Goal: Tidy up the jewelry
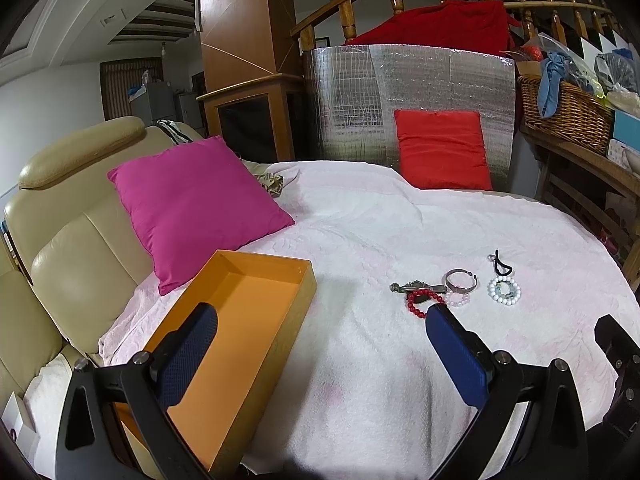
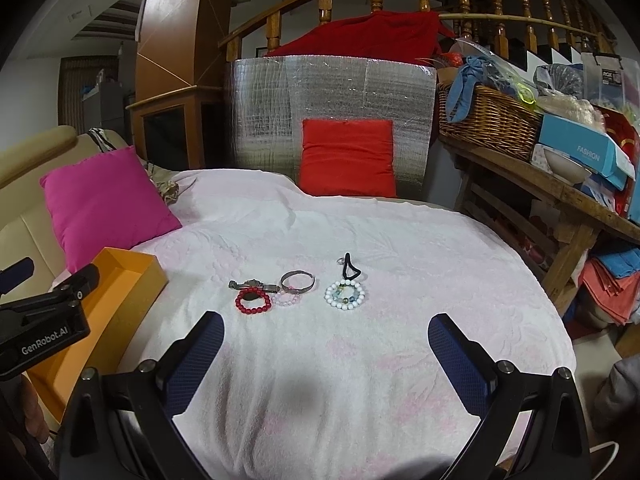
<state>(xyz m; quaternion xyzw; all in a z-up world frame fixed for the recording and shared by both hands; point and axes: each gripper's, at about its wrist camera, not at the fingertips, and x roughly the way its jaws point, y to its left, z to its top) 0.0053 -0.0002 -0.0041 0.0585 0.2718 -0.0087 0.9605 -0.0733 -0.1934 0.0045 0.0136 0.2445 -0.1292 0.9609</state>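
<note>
My tongs hover over jewelry on a bed.
Both my left tongs (image 1: 320, 336) and right tongs (image 2: 326, 334) gape empty. The orange box (image 1: 256, 320) lies left, long axis running away; bracelets (image 2: 298, 294) cluster in a sideways row right of it.

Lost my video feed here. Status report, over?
Left gripper and right gripper open, empty. Bracelets lying on white cover; orange box empty. Path clear.

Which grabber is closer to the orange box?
Left. The left gripper hangs with one finger right over the orange box. The right gripper is off to the box's right, facing the bracelets, both open.
</note>
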